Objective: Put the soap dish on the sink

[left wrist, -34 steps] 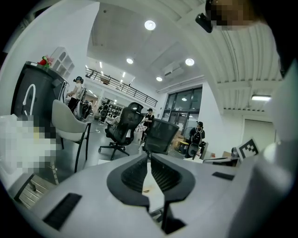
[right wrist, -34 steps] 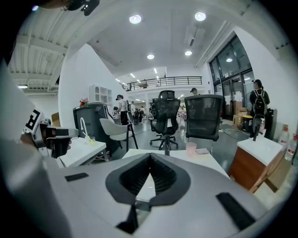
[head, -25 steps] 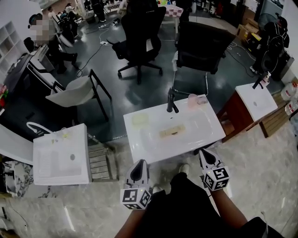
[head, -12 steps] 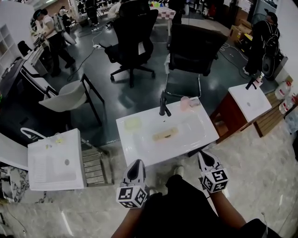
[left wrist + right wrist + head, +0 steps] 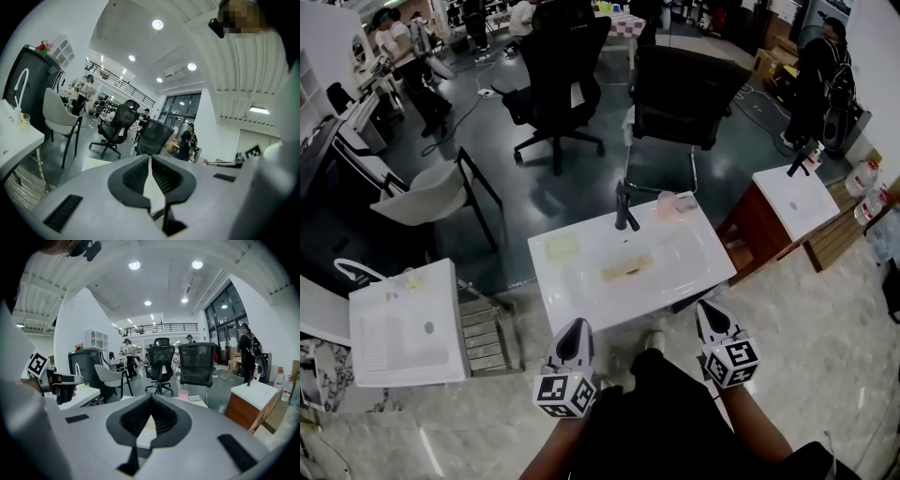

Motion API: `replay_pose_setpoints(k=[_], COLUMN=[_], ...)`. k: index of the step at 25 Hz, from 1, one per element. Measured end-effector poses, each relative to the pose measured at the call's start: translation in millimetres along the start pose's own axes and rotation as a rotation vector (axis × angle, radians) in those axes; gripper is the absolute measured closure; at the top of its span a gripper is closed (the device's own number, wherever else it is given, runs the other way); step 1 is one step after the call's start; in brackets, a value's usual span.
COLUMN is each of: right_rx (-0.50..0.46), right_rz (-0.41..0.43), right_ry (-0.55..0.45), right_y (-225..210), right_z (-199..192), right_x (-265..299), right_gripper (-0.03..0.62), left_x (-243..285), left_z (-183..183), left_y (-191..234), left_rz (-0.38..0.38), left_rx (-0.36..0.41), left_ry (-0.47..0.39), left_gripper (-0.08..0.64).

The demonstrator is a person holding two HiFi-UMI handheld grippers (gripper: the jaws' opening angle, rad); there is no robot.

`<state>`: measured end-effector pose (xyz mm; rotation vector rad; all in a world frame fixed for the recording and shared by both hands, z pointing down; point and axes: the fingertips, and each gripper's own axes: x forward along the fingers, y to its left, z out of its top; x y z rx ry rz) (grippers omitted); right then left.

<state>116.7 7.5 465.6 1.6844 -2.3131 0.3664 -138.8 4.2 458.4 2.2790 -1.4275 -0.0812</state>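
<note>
A white sink [image 5: 703, 258] stands in front of me with a black faucet [image 5: 623, 208] at its back edge. A tan oblong soap dish [image 5: 625, 270] lies inside the basin. On the sink's left rim rests a pale yellow block [image 5: 562, 247]. My left gripper [image 5: 576, 327] hangs just short of the sink's front edge, shut and empty; in the left gripper view [image 5: 150, 158] its jaws meet with nothing between them. My right gripper [image 5: 708, 309] is at the front right corner, also shut and empty [image 5: 151, 398].
A pink cup [image 5: 666, 206] stands at the sink's back right. Another white sink [image 5: 403, 323] is at left, a third on a wooden cabinet [image 5: 792, 202] at right. Black office chairs [image 5: 684, 94] and a grey chair [image 5: 431, 197] stand behind. People are at the back.
The head view has drifted, so the sink sits slightly further left and up in the picture. Both grippers stay shut in nearly the same place by the sink's front edge.
</note>
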Motion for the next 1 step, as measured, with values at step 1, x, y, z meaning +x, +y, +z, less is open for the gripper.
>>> replay_pose_setpoints(k=[1], right_rx=[0.001], right_rz=[-0.004], right_ry=[-0.004], right_y=[2.1], right_z=[0.7], right_x=[0.3], right_gripper=[0.595], left_x=[-0.3], left_z=[1.0], left_y=[1.1], left_rz=[-0.005], left_rx=[0.003], left_ry=[0.000], left_gripper=[0.535])
